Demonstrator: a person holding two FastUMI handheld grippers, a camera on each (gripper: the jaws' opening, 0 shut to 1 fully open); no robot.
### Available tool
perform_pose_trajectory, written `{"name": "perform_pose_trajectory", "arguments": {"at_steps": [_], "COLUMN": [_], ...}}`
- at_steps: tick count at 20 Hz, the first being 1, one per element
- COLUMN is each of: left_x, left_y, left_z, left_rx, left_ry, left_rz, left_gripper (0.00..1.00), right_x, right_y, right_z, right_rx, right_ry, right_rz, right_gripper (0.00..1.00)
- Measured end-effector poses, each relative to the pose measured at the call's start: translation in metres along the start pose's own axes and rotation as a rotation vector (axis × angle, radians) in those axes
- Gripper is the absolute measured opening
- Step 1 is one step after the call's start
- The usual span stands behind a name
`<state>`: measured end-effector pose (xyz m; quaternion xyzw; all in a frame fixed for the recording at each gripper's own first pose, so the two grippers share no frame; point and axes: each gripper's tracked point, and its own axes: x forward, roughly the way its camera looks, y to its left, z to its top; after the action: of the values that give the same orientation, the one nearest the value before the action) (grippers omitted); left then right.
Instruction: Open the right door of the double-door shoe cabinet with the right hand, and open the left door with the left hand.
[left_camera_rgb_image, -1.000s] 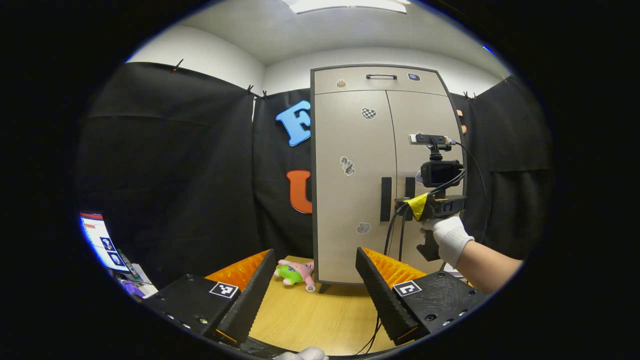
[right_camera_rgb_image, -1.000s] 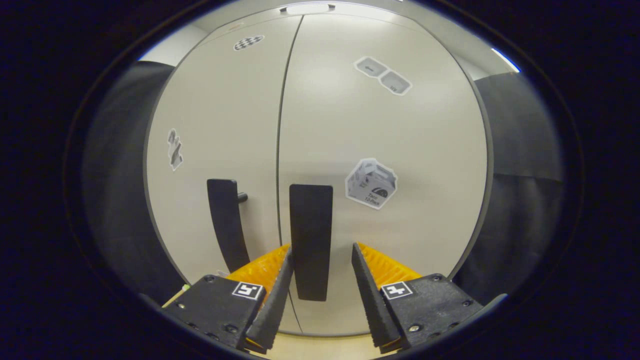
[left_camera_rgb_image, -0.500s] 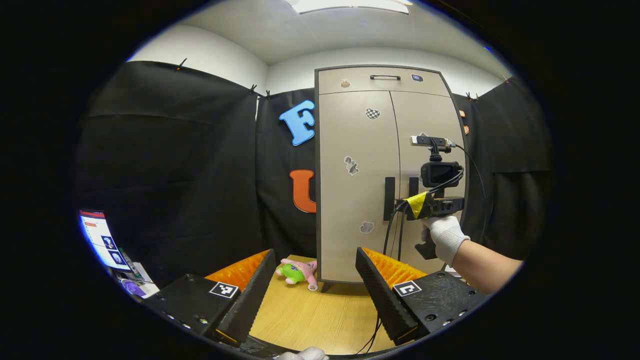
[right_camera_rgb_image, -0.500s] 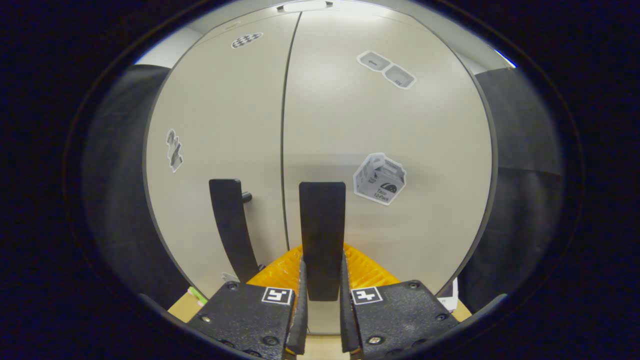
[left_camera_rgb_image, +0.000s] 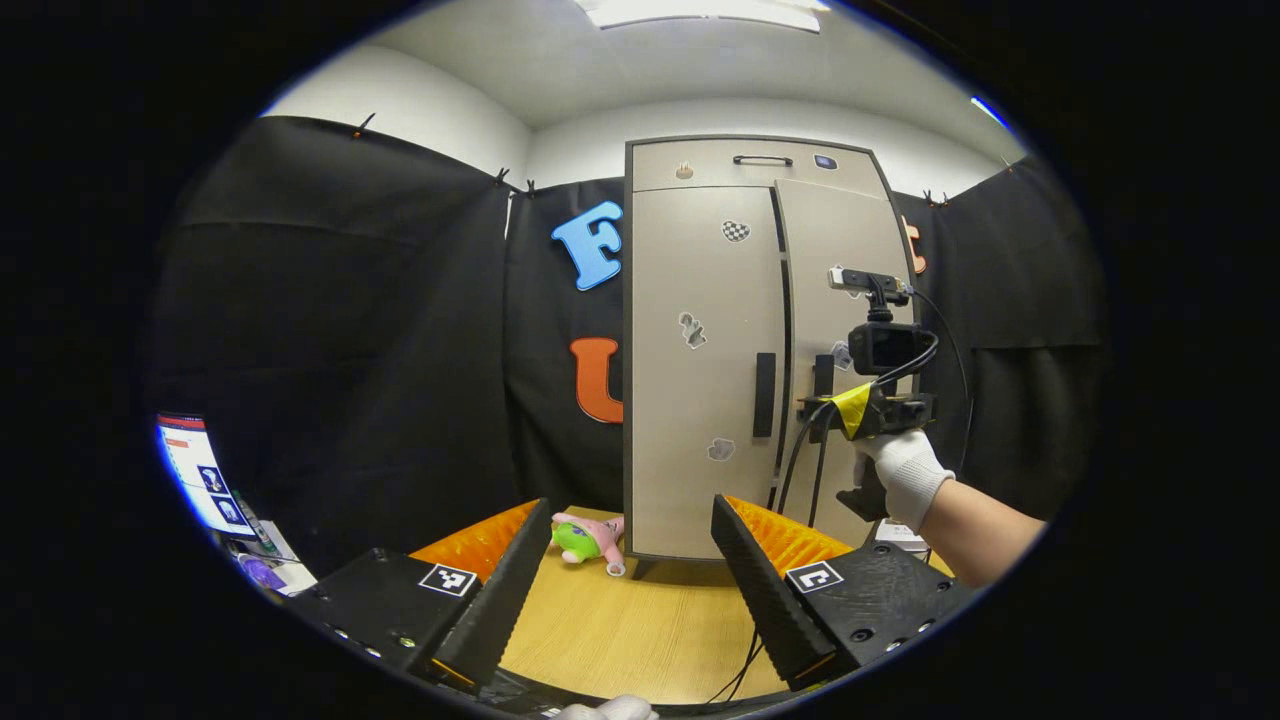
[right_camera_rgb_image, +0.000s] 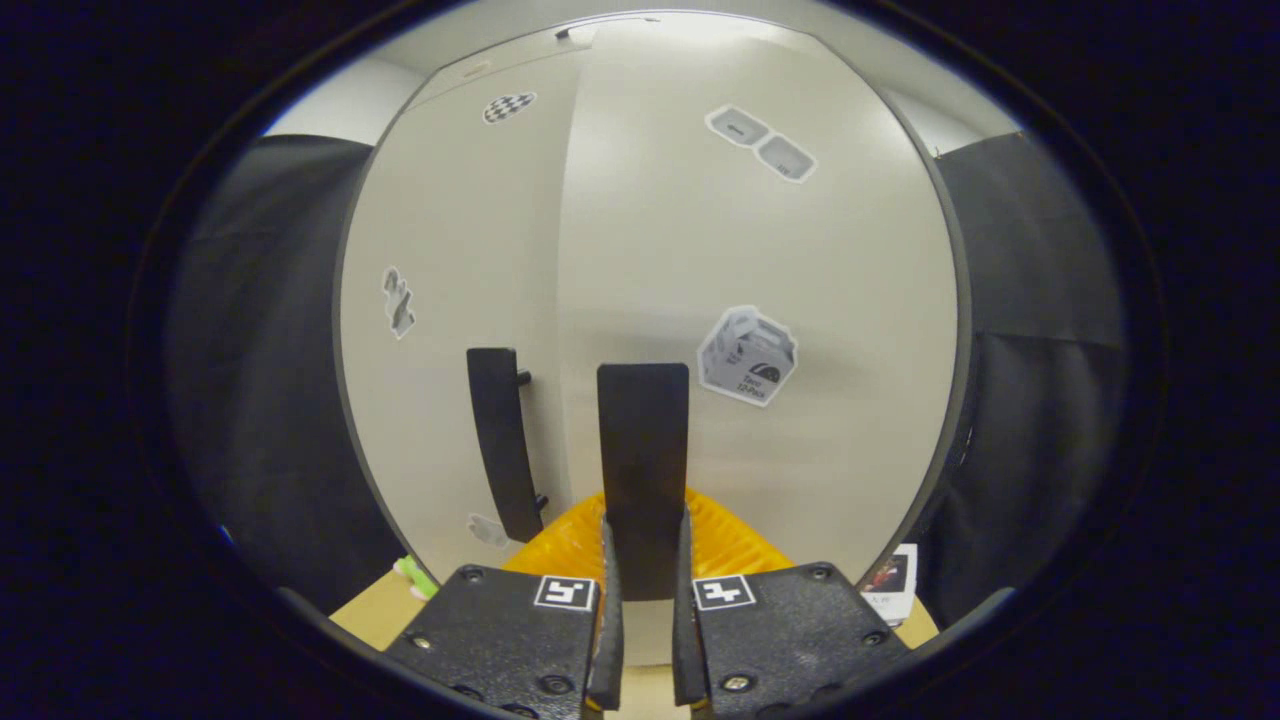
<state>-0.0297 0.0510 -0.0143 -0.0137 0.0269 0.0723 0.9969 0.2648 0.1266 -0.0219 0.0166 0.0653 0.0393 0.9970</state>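
At the back of the wooden counter (left_camera_rgb_image: 640, 625), the double-door shoe cabinet (left_camera_rgb_image: 700, 350) stands upright against the black cloth wall, with a drawer panel and a small dark pull across its top. Its left door (left_camera_rgb_image: 700, 400) sits flush and closed; its right door (left_camera_rgb_image: 835, 300) stands slightly ajar, its inner edge proud of the left door with a dark gap visible between the two. In the right gripper view, the right door (right_camera_rgb_image: 760, 300) occupies the middle and carries a box-shaped sticker just right of its handle, while the left door (right_camera_rgb_image: 460, 300) lies to its left at a slight angle. Each door has a vertical black bar handle near the centre seam: the left handle (left_camera_rgb_image: 765, 394) is free, and the right handle (right_camera_rgb_image: 643, 470) is clamped between both fingers of the right tool (right_camera_rgb_image: 645, 640), which is closed narrow on the bar's lower part. In the left gripper view, the right tool (left_camera_rgb_image: 820, 405) appears at that handle, held by a white-gloved hand (left_camera_rgb_image: 905, 475) with cables hanging below it. The left tool (left_camera_rgb_image: 625, 545) is held well back from the cabinet, jaws wide apart and holding nothing. A small pink and green plush toy (left_camera_rgb_image: 585, 538) lies on the counter just beside the cabinet's lower left corner.
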Motion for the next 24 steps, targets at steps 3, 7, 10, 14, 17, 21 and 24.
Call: {"name": "perform_pose_trajectory", "arguments": {"at_steps": [3, 7, 10, 14, 17, 21, 24], "left_x": [-0.001, -0.002, -0.001, -0.003, -0.005, -0.005, -0.006], "left_y": [0.003, 0.001, -0.001, -0.011, -0.028, -0.059, -0.084], "left_z": [0.004, 0.005, 0.007, 0.008, 0.009, 0.009, 0.01], "left_rx": [0.007, 0.009, 0.012, 0.017, 0.023, 0.026, 0.025], "left_ry": [-0.01, -0.018, -0.022, -0.03, -0.032, -0.03, -0.034], "left_rz": [-0.011, -0.03, -0.051, -0.089, -0.124, -0.174, -0.197], "left_gripper": [0.96, 0.96, 0.96, 0.96, 0.96, 0.96, 0.96], "right_x": [-0.019, -0.047, -0.067, -0.098, -0.12, -0.142, -0.153], "right_y": [-0.006, -0.019, -0.031, -0.05, -0.071, -0.104, -0.127], "right_z": [-0.003, -0.007, -0.012, -0.016, -0.019, -0.021, -0.023], "right_rx": [0.017, 0.022, 0.031, 0.028, 0.018, 0.019, 0.023], "right_ry": [0.004, 0.002, 0.006, 0.003, 0.0, 0.001, -0.002], "right_rz": [0.003, 0.001, 0.002, -0.009, -0.019, -0.033, -0.035], "right_gripper": [0.22, 0.22, 0.2, 0.2, 0.19, 0.17, 0.14]}}
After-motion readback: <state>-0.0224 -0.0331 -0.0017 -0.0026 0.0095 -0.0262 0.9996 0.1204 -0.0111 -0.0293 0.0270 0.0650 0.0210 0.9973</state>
